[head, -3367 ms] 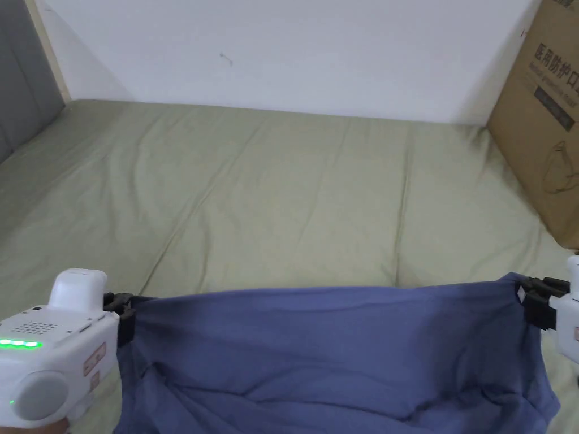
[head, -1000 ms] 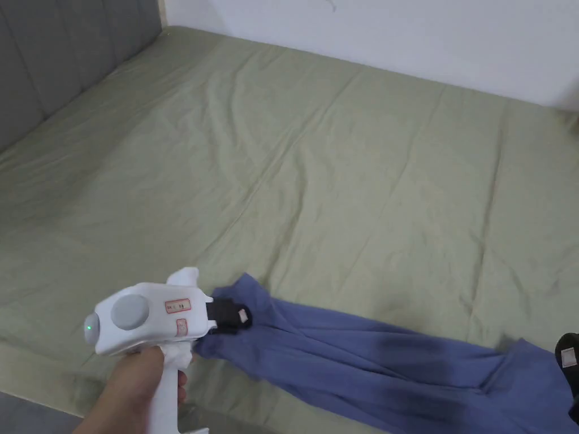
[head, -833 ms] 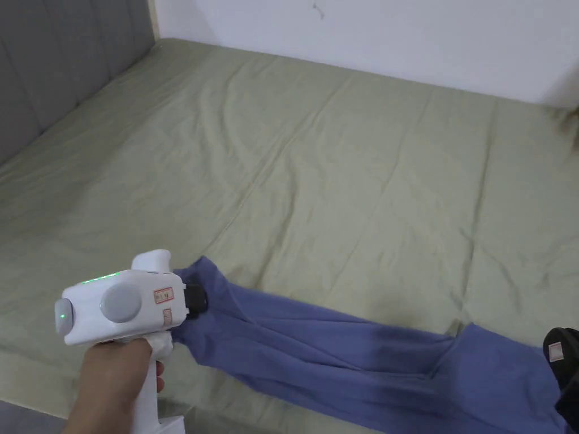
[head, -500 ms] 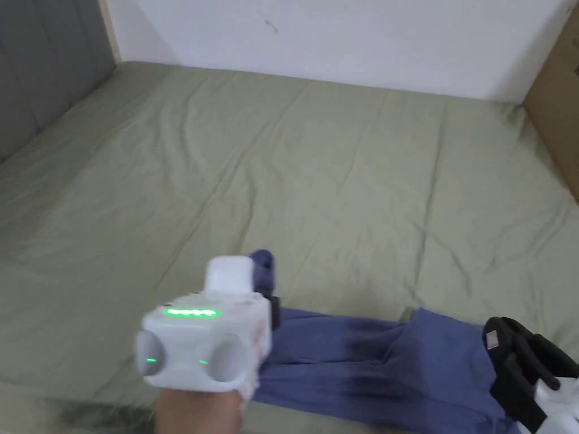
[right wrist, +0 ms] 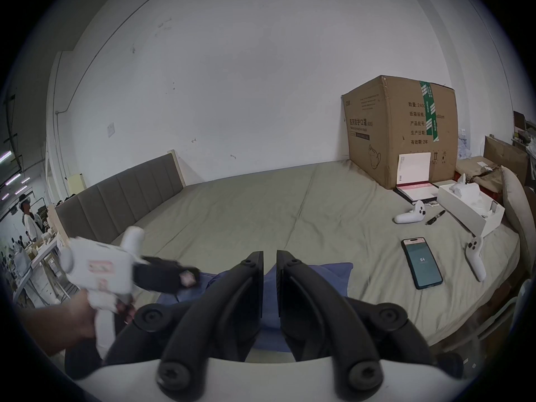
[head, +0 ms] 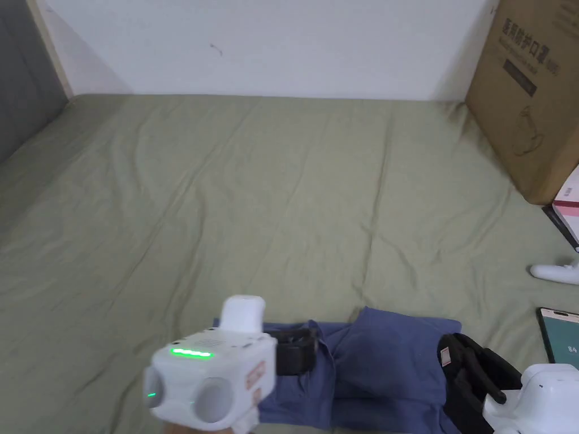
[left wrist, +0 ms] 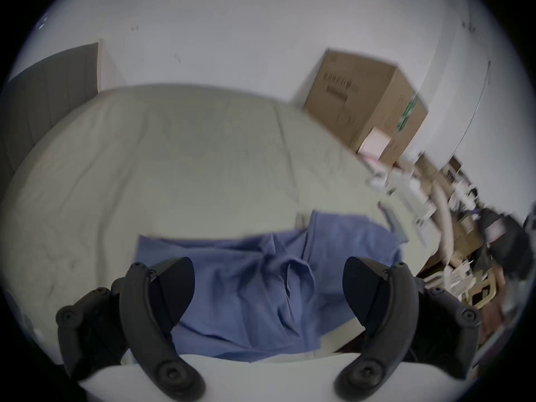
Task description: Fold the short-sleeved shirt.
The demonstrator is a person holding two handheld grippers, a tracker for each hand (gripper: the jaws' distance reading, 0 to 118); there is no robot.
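A cardboard box (head: 531, 90) stands at the far right of the bed (head: 254, 186), with a phone (right wrist: 422, 262) and white controllers (right wrist: 409, 216) near the right edge, well apart from the shirt (head: 384, 367). The bed wears an olive sheet against a white wall (head: 271, 45), a grey headboard (right wrist: 116, 202) at the left. The blue shirt lies bunched at the near edge. The left gripper (left wrist: 268, 289) hovers over its left part, jaws spread wide, grasping nothing. The right gripper (right wrist: 269, 280) sits over its right part, jaws nearly together with a thin gap; whether they pinch cloth I cannot tell.
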